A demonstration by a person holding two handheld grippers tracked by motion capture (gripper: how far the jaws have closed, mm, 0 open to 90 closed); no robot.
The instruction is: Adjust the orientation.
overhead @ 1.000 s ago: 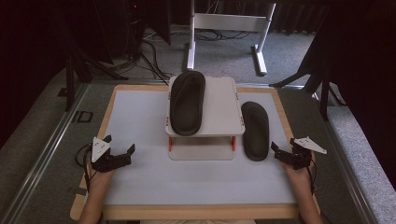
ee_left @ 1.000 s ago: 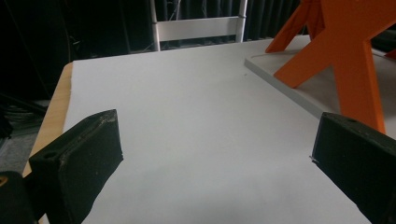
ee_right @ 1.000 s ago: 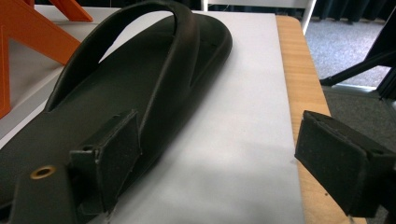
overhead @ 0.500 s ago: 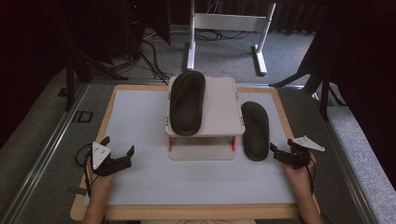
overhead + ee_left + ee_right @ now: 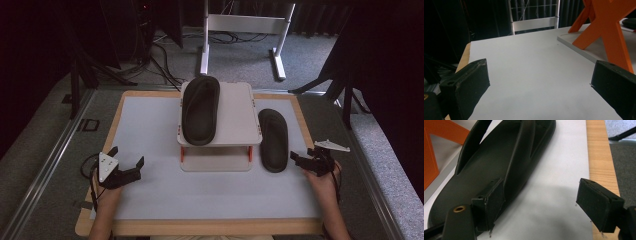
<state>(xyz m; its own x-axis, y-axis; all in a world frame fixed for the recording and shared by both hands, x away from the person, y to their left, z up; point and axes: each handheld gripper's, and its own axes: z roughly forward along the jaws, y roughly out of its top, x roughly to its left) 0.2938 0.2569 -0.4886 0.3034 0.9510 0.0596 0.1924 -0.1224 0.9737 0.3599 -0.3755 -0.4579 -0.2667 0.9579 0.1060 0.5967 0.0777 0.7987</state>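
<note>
At the left of the table (image 5: 150,200), a white-topped board with a wooden rim, the left gripper (image 5: 131,166) rests low over the bare surface, its jaws spread wide with nothing between them. In the left gripper view the two black pads (image 5: 471,82) frame only the white tabletop, with an orange leg (image 5: 609,32) of the small rack rising at the right edge.

At the centre stands the rack (image 5: 235,120), a white shelf on orange supports with a white base plate beneath. One dark sandal (image 5: 200,110) lies lengthwise on the shelf's left half, overhanging its far edge.

To the right of the rack, just beside it on the tabletop, lies the second sandal (image 5: 272,140), sole down, straps up, its length running away from the person.

At the right edge of the table the right gripper (image 5: 301,161) sits near the heel end of that sandal, pointing toward it. Its jaws are parted and have just been closing a little. In the right gripper view the left pad (image 5: 495,200) stands against the sandal's (image 5: 499,162) outer edge, where a strap meets the sole, and the right pad stands well clear over the white surface, so the shoe is not clamped.
</note>
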